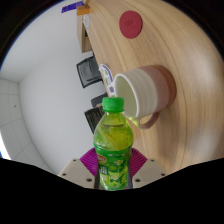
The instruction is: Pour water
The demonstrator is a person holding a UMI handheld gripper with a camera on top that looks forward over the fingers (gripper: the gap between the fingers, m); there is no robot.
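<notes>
A green plastic bottle [113, 140] with a green cap and a fruit-print label stands between the fingers, and my gripper [113, 168] is shut on it, a purple pad [84, 162] pressing on each side. The view is rolled sideways. Just beyond the bottle's cap is a white mug [142, 90] with a handle, resting on a round wooden table [150, 45]. The bottle's cap sits close to the mug's rim. I see no water flowing.
A red round coaster [131, 24] lies on the table beyond the mug. A dark chair [88, 70] and a purple object [73, 7] stand off the table's edge over a pale floor.
</notes>
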